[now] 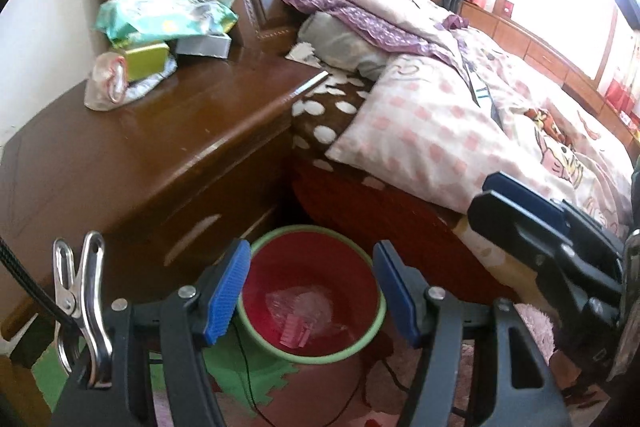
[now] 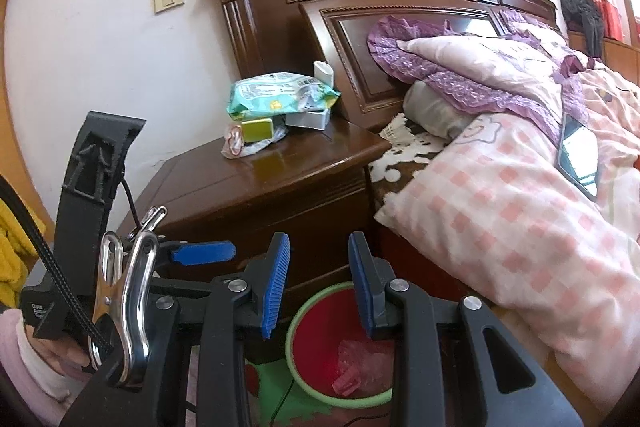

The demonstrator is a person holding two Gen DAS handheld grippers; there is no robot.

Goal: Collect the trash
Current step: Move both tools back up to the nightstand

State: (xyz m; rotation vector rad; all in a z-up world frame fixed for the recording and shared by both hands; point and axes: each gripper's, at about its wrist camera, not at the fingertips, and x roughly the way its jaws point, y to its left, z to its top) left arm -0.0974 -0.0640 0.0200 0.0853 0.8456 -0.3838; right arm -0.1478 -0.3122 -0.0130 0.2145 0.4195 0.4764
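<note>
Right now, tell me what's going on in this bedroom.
A person is collecting trash with a claw in each hand. Both the left claw and the right claw are open and empty, held above a red bin on the floor between the nightstand and the bed. A crumpled clear wrapper already lies in the bin. On the nightstand, a wipes pack, a green tin and another clear wrapper sit untouched.
</note>
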